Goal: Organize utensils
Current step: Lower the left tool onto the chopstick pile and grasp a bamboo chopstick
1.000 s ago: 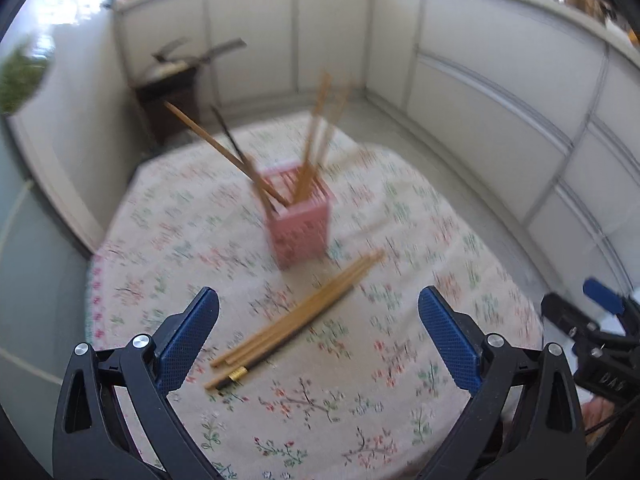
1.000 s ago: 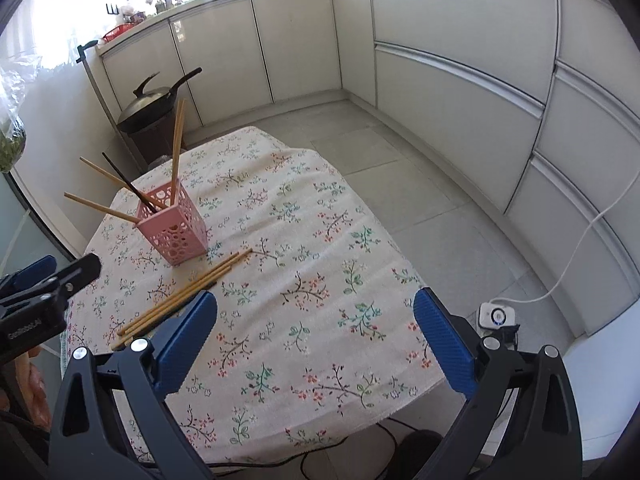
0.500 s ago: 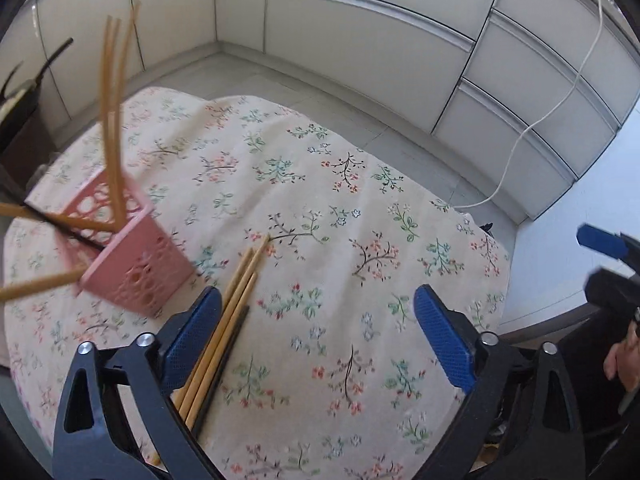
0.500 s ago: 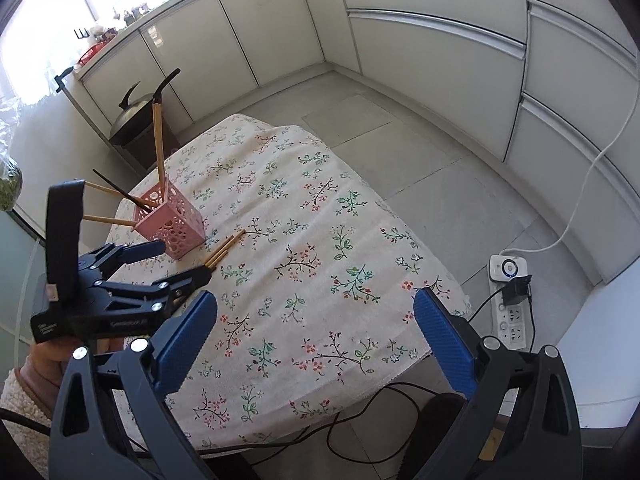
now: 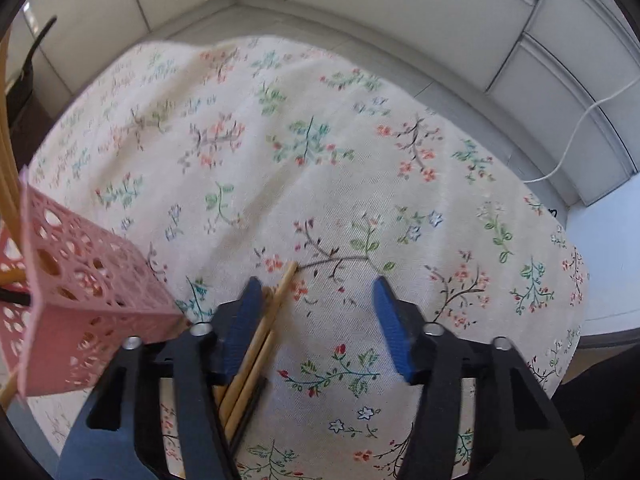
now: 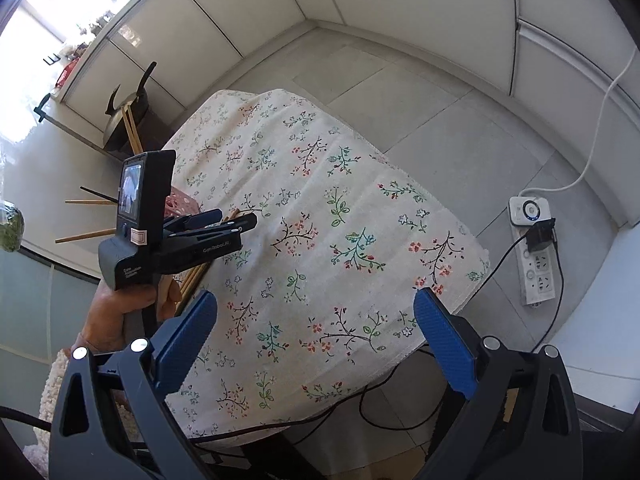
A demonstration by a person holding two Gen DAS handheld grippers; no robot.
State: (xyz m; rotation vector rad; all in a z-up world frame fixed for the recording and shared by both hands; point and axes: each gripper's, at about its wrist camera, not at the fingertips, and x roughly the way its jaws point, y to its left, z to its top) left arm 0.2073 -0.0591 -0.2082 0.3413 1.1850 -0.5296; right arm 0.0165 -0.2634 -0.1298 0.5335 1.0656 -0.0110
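Note:
Several loose wooden chopsticks [image 5: 260,340] and a dark one lie in a bundle on the floral tablecloth [image 5: 320,160]. My left gripper [image 5: 316,316] points steeply down over them. Its jaws are closing, with the bundle between them against the left pad [image 5: 242,320]; the right pad stands well apart from it. The pink lattice holder [image 5: 84,280], with chopsticks standing in it, sits just left of that gripper. In the right wrist view the left gripper [image 6: 236,220] hovers by the holder [image 6: 180,204]. My right gripper [image 6: 316,340] is open and empty above the table's near side.
A wok on a dark stand [image 6: 124,116] sits beyond the table's far corner. A power strip [image 6: 534,248] and a white cord lie on the floor to the right, and black cables run under the table edge. White cabinets line the walls.
My left gripper has dropped onto the loose chopsticks and its jaws have narrowed around them. The pink holder has slid to the left edge of its view. The right gripper has tilted further down.

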